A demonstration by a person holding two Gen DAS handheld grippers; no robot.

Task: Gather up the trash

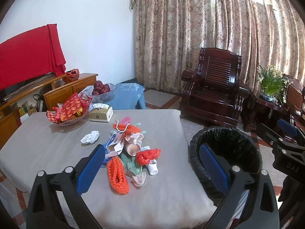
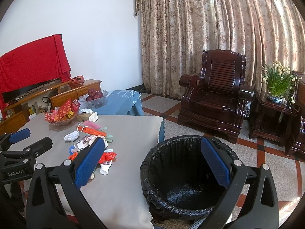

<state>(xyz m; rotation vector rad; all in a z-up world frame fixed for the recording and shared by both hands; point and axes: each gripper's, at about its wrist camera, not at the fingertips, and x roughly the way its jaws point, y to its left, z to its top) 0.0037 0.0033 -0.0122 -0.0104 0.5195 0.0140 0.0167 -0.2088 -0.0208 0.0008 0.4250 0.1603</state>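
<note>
Both grippers spread wide, nothing between the pads: left gripper (image 1: 152, 164) hovering above the gray-clothed table (image 1: 47, 148), right gripper (image 2: 152, 162) poised over the bin (image 2: 190, 187). Bin lined with black plastic, on the floor at 3 o'clock from the table, apparently bare inside.

Trash heaped mid-table, at 12 o'clock from the left gripper: orange foam netting (image 1: 117, 175), a paper cup (image 1: 133, 148) on its side, an opened small carton (image 1: 116, 143), a red plastic bag (image 1: 147, 155), a white tube (image 1: 153, 168). Crumpled tissue (image 1: 90, 137) lying apart at 10 o'clock from the heap.

All likely feather-light. Netting and bag soft, prone to snag neighbours; best pinched at a free end. Cup and carton thin-walled, crushable; rim or edge a fair hold. Tube probably slick and rounded; better taken across its body.
</note>
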